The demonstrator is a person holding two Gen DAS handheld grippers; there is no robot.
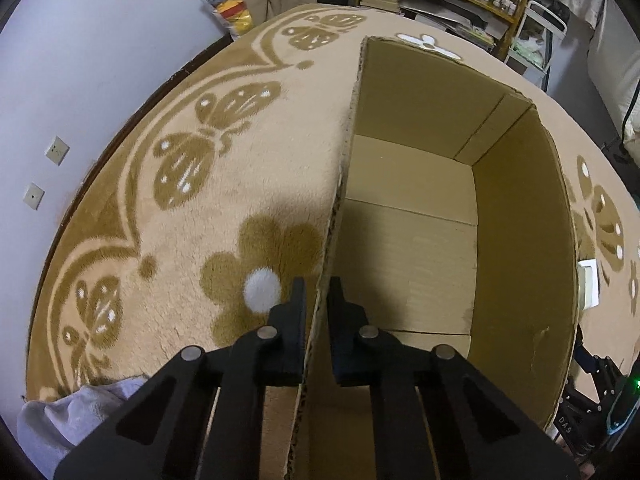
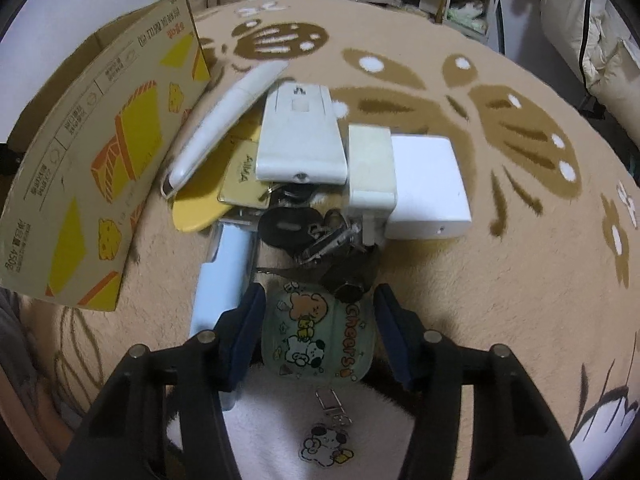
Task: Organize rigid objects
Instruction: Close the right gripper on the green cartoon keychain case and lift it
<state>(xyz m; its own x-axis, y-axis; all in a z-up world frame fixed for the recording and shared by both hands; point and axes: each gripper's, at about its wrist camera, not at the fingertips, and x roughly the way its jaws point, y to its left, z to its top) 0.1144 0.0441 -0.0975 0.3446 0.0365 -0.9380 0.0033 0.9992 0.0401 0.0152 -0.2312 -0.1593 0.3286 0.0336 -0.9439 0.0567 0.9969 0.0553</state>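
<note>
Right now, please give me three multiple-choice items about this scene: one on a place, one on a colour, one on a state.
1. Where is the cardboard box relative to the pile of objects?
A. left of it
B. right of it
C. on top of it

2. What colour is the power adapter at the pile's right edge?
A. black
B. white
C. red

3. What is the left hand-held gripper doing?
A. hanging open in the air
B. gripping the box wall
C. holding a key

Answers:
1 A: in the right wrist view the box stands left of the pile.
2 B: its casing is plain white.
3 B: its fingers sit on both sides of the cardboard edge.
</note>
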